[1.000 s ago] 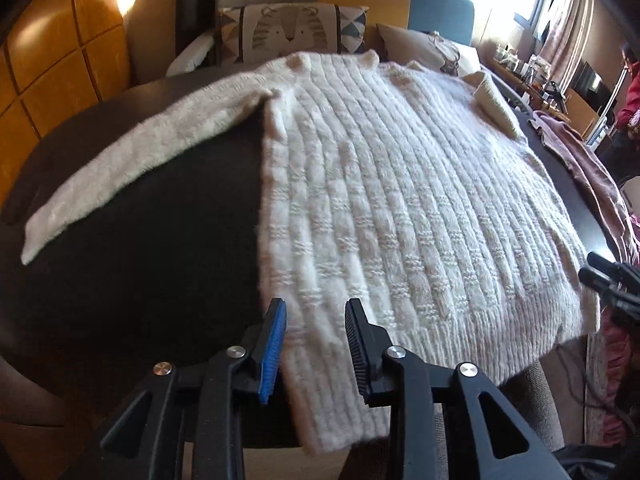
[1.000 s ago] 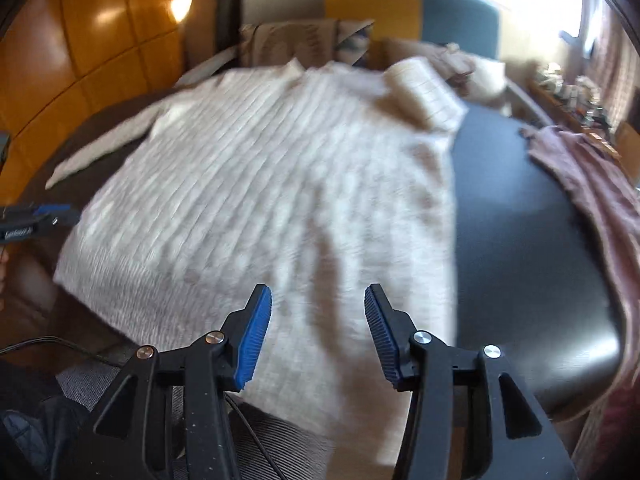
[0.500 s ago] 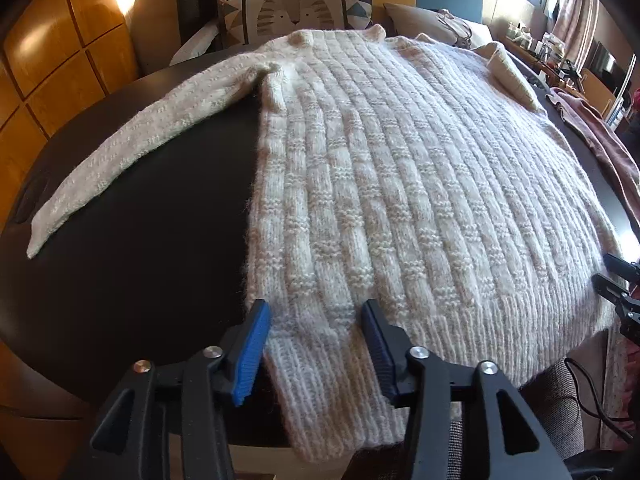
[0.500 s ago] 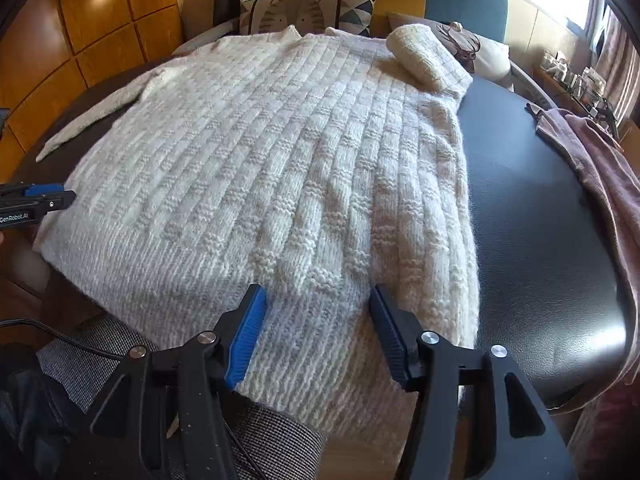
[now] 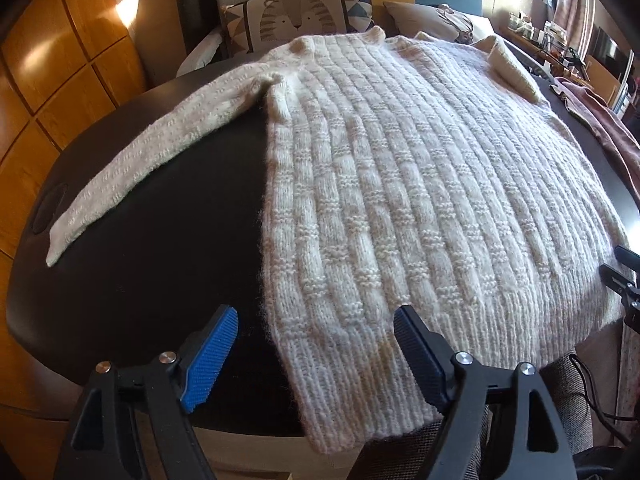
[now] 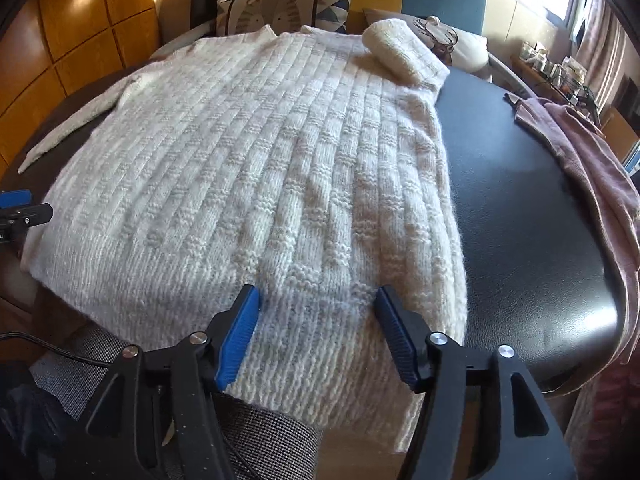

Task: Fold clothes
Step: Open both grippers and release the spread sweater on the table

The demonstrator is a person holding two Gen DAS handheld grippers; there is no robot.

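Sweater (image 5: 400, 184), cream and knitted, lies flat on the dark desk (image 5: 152, 248), its hem hanging over the near edge; one sleeve (image 5: 160, 152) is stretched out, the other sleeve (image 6: 404, 56) folded up; left tongs (image 5: 316, 344) and right tongs (image 6: 316, 320) stand open over the hem, holding nothing.

Bare table (image 5: 168, 248) lower left of left wrist view, only sweater sleeve (image 5: 152, 160) crossing it. Right wrist view: open black top at right, pink garment (image 6: 592, 168) along right edge.
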